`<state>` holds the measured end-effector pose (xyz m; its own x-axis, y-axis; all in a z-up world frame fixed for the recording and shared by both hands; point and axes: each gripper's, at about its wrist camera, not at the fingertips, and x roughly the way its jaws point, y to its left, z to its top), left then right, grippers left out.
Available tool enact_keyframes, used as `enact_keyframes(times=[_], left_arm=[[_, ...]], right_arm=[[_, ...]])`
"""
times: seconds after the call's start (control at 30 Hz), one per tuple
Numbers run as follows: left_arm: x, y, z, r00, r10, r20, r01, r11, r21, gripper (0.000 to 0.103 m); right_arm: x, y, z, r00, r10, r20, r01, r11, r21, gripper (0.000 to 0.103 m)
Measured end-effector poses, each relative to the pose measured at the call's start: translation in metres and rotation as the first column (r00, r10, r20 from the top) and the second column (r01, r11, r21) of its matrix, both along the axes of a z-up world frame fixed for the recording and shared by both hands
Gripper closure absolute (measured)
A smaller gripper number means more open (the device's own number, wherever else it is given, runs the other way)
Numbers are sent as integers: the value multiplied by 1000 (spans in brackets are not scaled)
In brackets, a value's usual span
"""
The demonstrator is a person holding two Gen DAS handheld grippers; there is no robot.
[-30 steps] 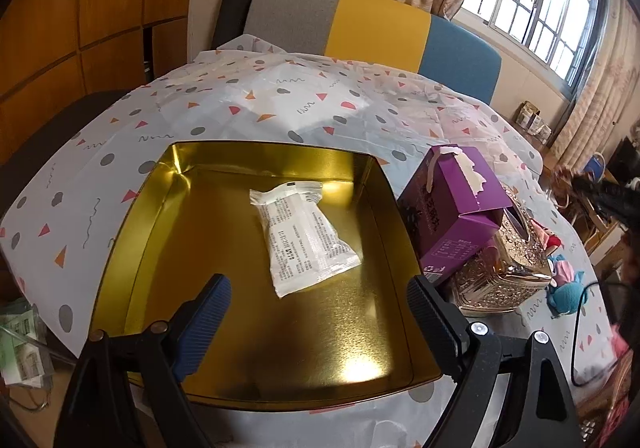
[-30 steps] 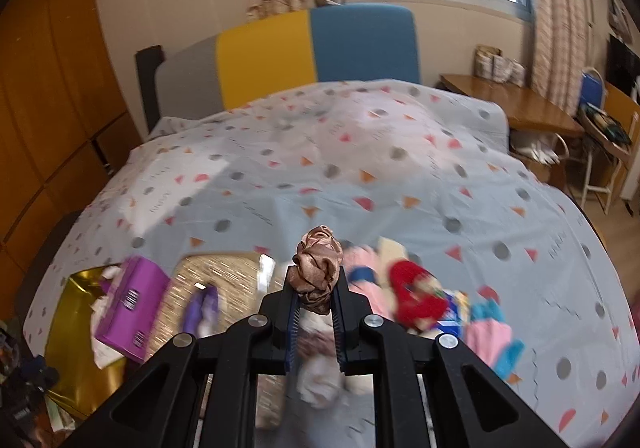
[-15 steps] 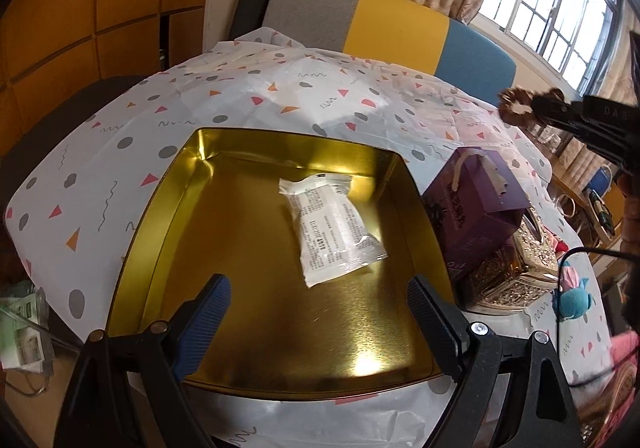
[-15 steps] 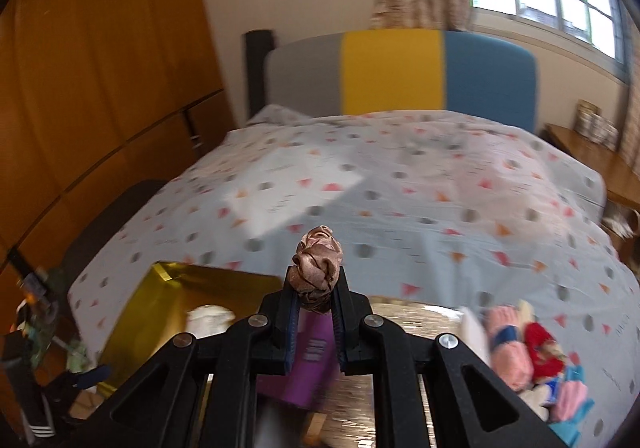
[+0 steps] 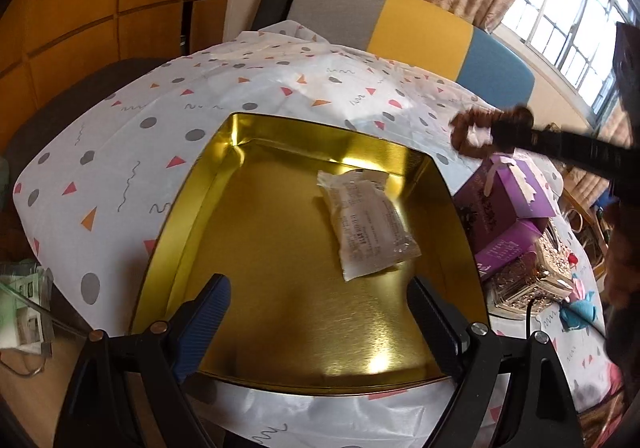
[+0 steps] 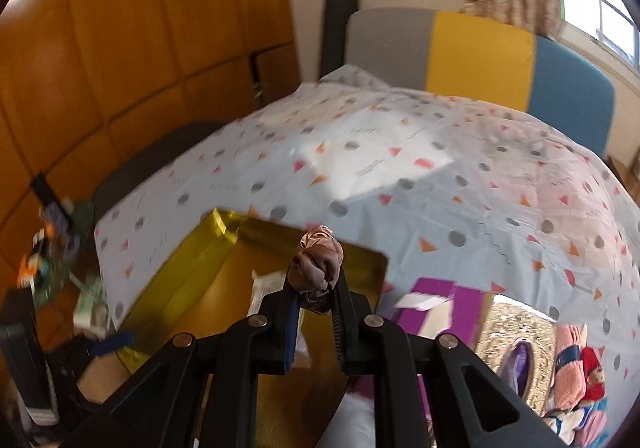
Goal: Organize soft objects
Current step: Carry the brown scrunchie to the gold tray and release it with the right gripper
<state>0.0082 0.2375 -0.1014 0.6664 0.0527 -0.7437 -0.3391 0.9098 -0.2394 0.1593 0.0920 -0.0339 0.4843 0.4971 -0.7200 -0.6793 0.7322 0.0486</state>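
Observation:
A gold tin tray [image 5: 188,216] lies on the patterned tablecloth, with a clear plastic packet [image 5: 366,226] inside it. My left gripper [image 5: 318,310] stands open over the tray's near edge, nothing between its fingers. My right gripper [image 6: 316,288] is shut on a brown fabric scrunchie [image 6: 318,262], which bulges above its fingertips. In the left wrist view the scrunchie [image 5: 474,130] hangs blurred above the tray's far right corner. From the right wrist the tray [image 6: 192,260] shows below and to the left of the scrunchie.
A purple carton [image 5: 508,204] and a silver glittery box [image 5: 528,280] stand right of the tray. Small soft toys [image 6: 580,372] lie further right. A grey, yellow and blue chair back [image 5: 400,28] is behind the table. Clutter [image 5: 24,308] sits off the left edge.
My right gripper has swung left with the scrunchie, from over the toys and silver box to over the tray's far right corner. The left gripper has shifted slightly toward the tray.

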Motion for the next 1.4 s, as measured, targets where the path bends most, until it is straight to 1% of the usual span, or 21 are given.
enact_keyframes(times=[0.07, 0.13, 0.17, 0.2, 0.27, 0.33, 0.37, 0.4, 0.47, 0.53, 0.73, 0.9, 1.03, 1.2, 1.4], left_arm=[[-2, 5, -2, 1000, 13, -4, -13, 1000, -5, 13], [-4, 9, -4, 1000, 26, -7, -26, 1000, -10, 13], [-5, 10, -4, 1000, 29, -7, -29, 1000, -10, 13], [-5, 11, -4, 999, 31, -7, -31, 999, -11, 13], [-6, 12, -3, 999, 32, -5, -32, 999, -10, 13], [-7, 12, -3, 1000, 30, -2, -30, 1000, -5, 13], [-8, 12, -2, 1000, 29, -1, -29, 1000, -2, 13], [-8, 11, -1, 1000, 28, 2, -28, 1000, 2, 13], [-10, 11, 1, 1000, 29, 9, -30, 999, 11, 13], [-10, 9, 2, 1000, 28, 13, -28, 999, 17, 13], [-10, 1, 7, 1000, 10, 22, -10, 1000, 27, 13], [-12, -7, 13, 999, -9, 33, 7, 999, 49, 13], [-12, -16, 16, 999, -32, 36, 30, 998, 60, 13], [-12, -30, 20, 997, -62, 36, 59, 995, 77, 13], [-9, -49, 24, 993, -109, 34, 105, 989, 104, 13]], right_arm=[[-5, 9, -10, 999, 42, -8, -42, 998, -50, 90], [-8, 17, -20, 998, 55, -6, -55, 993, -102, 88], [-7, 20, -24, 998, 56, -12, -57, 991, -119, 88], [-6, 23, -28, 998, 55, -19, -57, 989, -134, 85], [-1, 30, -37, 999, 36, -15, -38, 985, -169, 82], [4, 35, -44, 999, 21, -24, -25, 984, -176, 79], [7, 36, -47, 999, 12, -39, -19, 985, -169, 69], [10, 37, -49, 999, 3, -51, -12, 987, -163, 65], [12, 36, -51, 998, -11, -65, 2, 990, -143, 65], [8, 34, -48, 998, -10, -61, 2, 993, -122, 62], [-12, 19, -29, 1000, -17, -10, 16, 998, -64, 61], [-31, -3, -15, 999, -35, 26, 35, 999, -17, 60], [-43, -21, -10, 997, -53, 51, 53, 999, 4, 60], [-51, -49, -2, 993, -93, 71, 90, 995, 40, 60], [-53, -94, 10, 980, -175, 93, 168, 982, 85, 60]])
